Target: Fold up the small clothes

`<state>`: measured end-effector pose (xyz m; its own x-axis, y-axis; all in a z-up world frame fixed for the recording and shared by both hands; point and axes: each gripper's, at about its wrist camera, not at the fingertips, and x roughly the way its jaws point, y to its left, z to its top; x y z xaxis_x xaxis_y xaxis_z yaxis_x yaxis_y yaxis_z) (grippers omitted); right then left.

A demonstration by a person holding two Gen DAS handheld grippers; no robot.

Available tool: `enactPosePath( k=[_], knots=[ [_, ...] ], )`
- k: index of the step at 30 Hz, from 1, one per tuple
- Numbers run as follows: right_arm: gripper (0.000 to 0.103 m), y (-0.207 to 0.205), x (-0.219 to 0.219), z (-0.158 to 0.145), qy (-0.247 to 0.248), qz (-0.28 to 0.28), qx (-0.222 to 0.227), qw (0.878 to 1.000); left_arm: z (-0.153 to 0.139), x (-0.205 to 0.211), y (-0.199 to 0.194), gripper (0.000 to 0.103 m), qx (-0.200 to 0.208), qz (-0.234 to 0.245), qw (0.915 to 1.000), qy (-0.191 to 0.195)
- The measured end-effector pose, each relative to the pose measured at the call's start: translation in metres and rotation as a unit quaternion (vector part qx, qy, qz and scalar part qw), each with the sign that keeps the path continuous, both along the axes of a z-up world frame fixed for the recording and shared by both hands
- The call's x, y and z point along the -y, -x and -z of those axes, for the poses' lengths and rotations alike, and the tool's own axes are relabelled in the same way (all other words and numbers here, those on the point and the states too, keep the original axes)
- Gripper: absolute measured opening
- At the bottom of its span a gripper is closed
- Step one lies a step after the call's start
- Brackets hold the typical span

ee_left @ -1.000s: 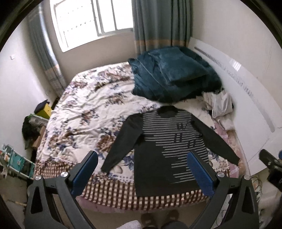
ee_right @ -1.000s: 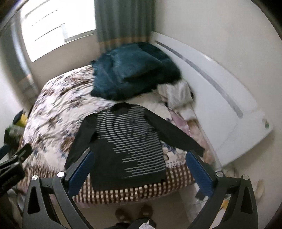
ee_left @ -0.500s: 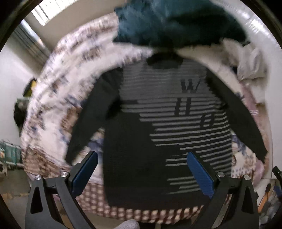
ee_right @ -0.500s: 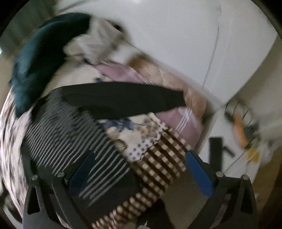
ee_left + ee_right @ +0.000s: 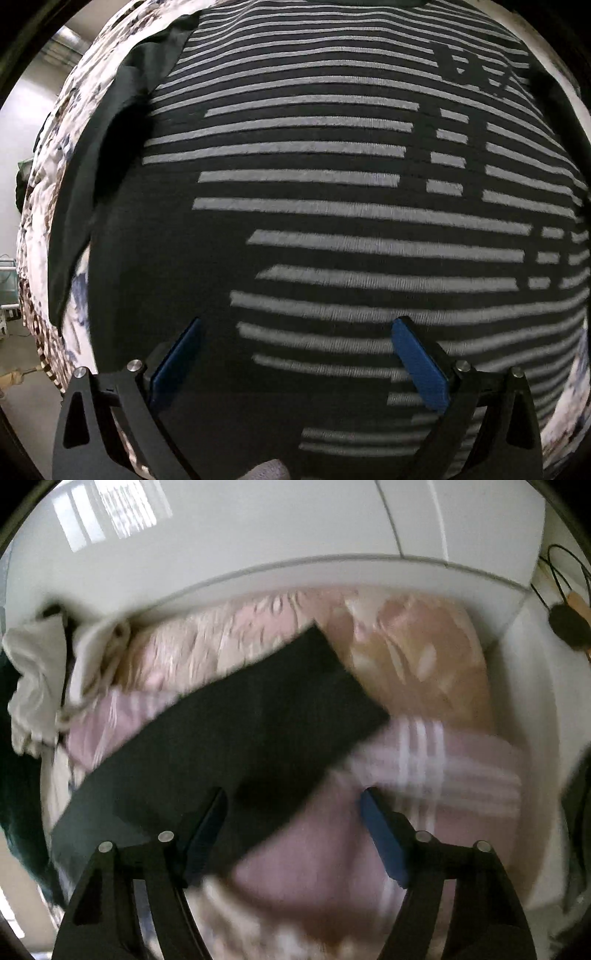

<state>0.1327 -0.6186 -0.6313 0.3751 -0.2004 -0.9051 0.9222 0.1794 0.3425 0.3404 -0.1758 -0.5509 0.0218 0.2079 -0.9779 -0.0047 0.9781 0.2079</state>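
The striped sweater (image 5: 332,206) lies flat on the bed (image 5: 55,184), now filling the view beneath the open left tongs (image 5: 295,354). Its sleeve (image 5: 229,753) sits between the right tongs (image 5: 291,823), whose jaws have just been closing, not yet pinching; folding looks about to start.

One dark sweater (image 5: 332,221) with grey stripes lies spread on one bed (image 5: 48,177) with a floral cover. Two sleeves are visible, one (image 5: 96,158) in the left wrist view and one (image 5: 229,746) in the right. Two hand-held grippers appear, the left hand-held gripper (image 5: 295,332) and the right hand-held gripper (image 5: 293,801), each with two blue-padded fingers. One crumpled white cloth (image 5: 33,686) sits beside one white headboard (image 5: 258,528).
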Motion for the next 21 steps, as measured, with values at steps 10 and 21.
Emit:
enactPosePath(
  k=[10,21],
  knots=[
    [0.004,-0.047,0.014,-0.03,0.053,0.011,0.001,0.999,-0.024,0.003,0.007,0.103,0.044,0.007,0.9988,0.022],
    [0.004,-0.21,-0.152,-0.239,0.203,-0.248,0.079,0.944,-0.087,-0.087,0.048,0.103,0.073,-0.023,0.9964,0.037]
  ],
)
